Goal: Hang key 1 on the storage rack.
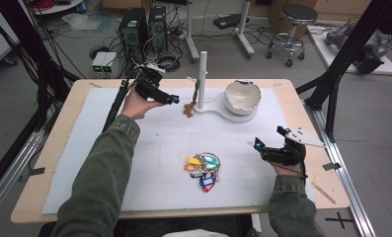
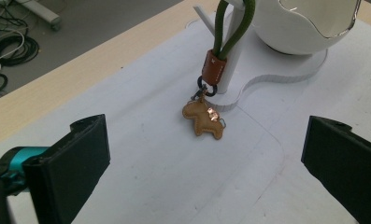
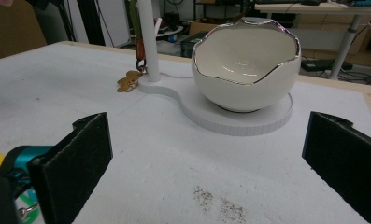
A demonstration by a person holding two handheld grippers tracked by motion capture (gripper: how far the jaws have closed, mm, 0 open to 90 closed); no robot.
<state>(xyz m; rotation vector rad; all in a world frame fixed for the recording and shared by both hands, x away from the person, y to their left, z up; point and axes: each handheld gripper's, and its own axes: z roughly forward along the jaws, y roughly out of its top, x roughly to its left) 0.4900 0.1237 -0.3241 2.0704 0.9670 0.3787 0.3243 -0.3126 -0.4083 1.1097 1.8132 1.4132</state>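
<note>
- Nearest the person, a heap of coloured key tags [image 1: 203, 169] lies on the white mat [image 1: 149, 148] of the counter [image 1: 60, 143], between the two forearms and touched by neither tool.
- Right tongs [image 1: 271, 143]: held low over the right side of the mat, jaws standing wide apart with nothing between them. They sit well apart from the keychain.
- Left tongs [image 1: 173, 99]: held over the far left part of the mat, pointing toward the white post. Jaws spread wide, nothing clamped.
- The leather animal keychain [image 1: 189, 109] hangs by a green cord loop [image 2: 233, 25] from a peg on the white post [image 1: 202, 79]. The charm rests against the mat at the foot of the post, just beyond the tips of the left tongs, apart from them.
- Left gripper view: the charm [image 2: 203, 118] lies centred between the two black jaws and farther off, clear of both pads. This view shows the brown leather collar [image 2: 214, 68] and dark metal ring joining cord to charm, detail too small to make out from the high view.
- Right gripper view: the keychain [image 3: 128, 81] appears small at far left, beside the post; the cracked-eggshell white bowl [image 3: 246, 65] stands ahead on the flat white base [image 3: 248, 121] it shares with the post. The bowl's inside shows bare here.
- High view alone gives the layout: bowl [image 1: 242, 97] right of the post, both at the far side of the counter.
</note>
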